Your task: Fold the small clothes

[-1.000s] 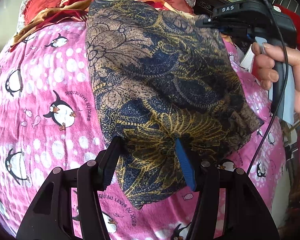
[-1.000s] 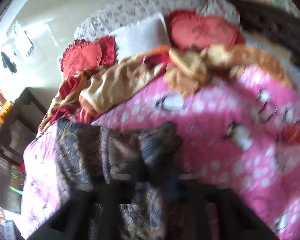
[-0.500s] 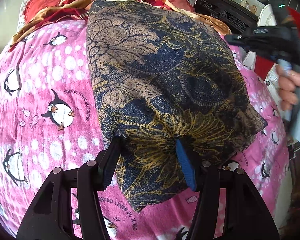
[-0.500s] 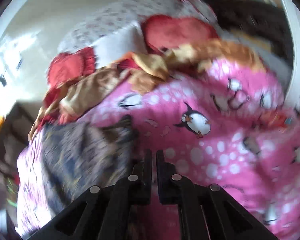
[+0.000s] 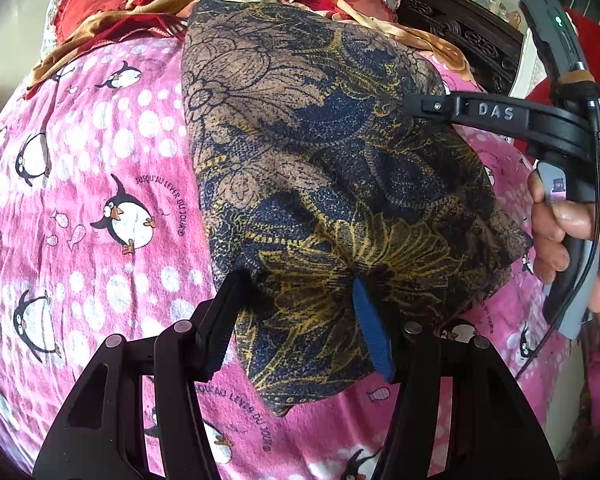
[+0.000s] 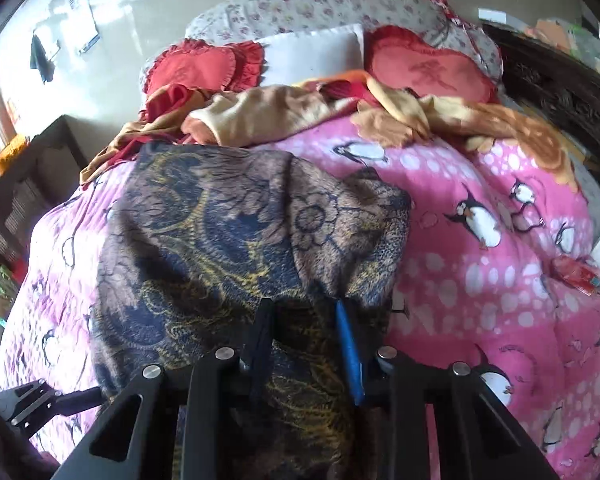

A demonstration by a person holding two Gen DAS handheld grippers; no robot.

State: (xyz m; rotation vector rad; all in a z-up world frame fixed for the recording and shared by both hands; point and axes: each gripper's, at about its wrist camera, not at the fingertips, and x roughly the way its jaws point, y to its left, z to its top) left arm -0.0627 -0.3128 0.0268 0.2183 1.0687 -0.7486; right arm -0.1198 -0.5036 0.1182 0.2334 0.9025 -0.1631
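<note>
Right tool (image 6: pixel 304 308) is dropping back over the garment (image 5: pixel 324 168) now. Half a sec ago its fingers were pressed together over bare pink blanket, off to the cloth's right. Now they're standing apart, having just been opening, w/ patterned fabric bunching up between them near the cloth's right edge. Pads aren't visibly pinching it. In the left wrist view that same tool is reaching in from the right, tip over the cloth's upper right part, w/ a hand (image 5: pixel 568 236) wrapping its grip.

Left tool (image 5: pixel 296 288) isn't shifting at all: same spot as before, fingers spread fairly wide, straddling the near end of the garment, cloth lying loose between them.

The garment, dark blue w/ tan and gold flowers, is lying folded lengthwise down the middle of the bed. Under it a pink penguin blanket (image 5: pixel 100 184) is covering the mattress. At the head end, red frilly cushions (image 6: pixel 208 68), a white pillow (image 6: pixel 312 52) and a rumpled orange-tan blanket (image 6: pixel 260 116) are piling up. Dark carved wood furniture (image 6: pixel 556 80) is showing at the right, and a pale wall (image 6: pixel 140 12) behind.
</note>
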